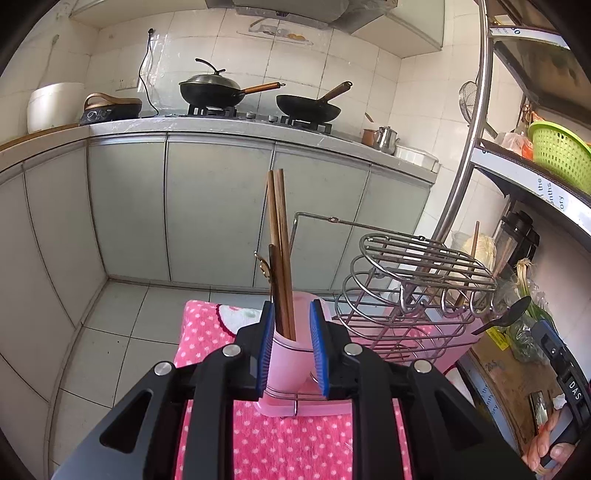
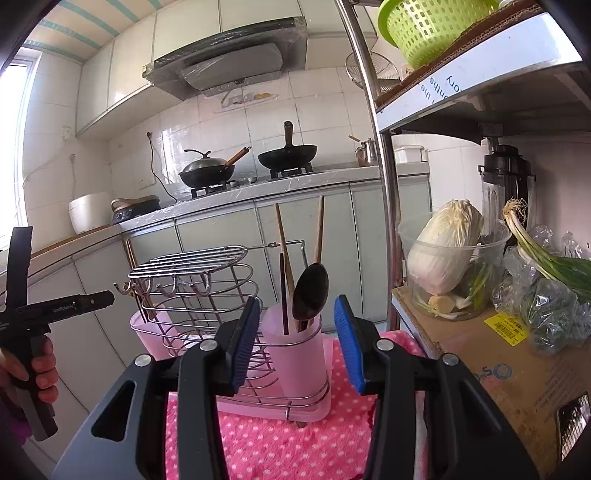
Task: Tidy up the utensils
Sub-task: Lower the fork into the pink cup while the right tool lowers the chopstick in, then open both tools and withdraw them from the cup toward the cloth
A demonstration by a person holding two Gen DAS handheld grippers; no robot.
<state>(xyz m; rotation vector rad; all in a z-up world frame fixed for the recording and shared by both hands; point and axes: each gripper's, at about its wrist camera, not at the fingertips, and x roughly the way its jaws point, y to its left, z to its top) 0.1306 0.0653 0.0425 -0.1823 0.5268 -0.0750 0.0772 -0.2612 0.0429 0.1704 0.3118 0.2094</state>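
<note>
A kitchen is shown, with white wall tiles, grey-green cabinet doors and a pale tiled floor; along the far wall a worktop [image 1: 221, 127] carries a gas hob with a lidded wok [image 1: 210, 90] and a second wok [image 1: 308, 107], both with wooden handles; a white rice cooker [image 1: 51, 105] stands at its left end. A pink towel with white dots [image 2: 277, 443] is spread over the near surface, soft and nubby in texture; on it a chromed wire rack [image 2: 207, 295] rests in a pink plastic tray [image 2: 266, 410]. A translucent pink plastic cup [image 2: 295, 354] is seated in the rack's wire ring; wooden chopsticks [image 1: 279, 251] and a dark spoon [image 2: 310, 291] stand upright in it. To the right a metal shelf unit [image 2: 384, 184] bears a green plastic colander [image 2: 436, 26], a cabbage [image 2: 447, 243] in a clear bowl, and a cardboard box [image 2: 498, 369]. The left tool [image 1: 292, 350] is seen with its blue ribbed pads set either side of the cup, slightly parted; whether the cup is touched cannot be told. The right tool [image 2: 299, 343] is spread wide, with nothing held.
</note>
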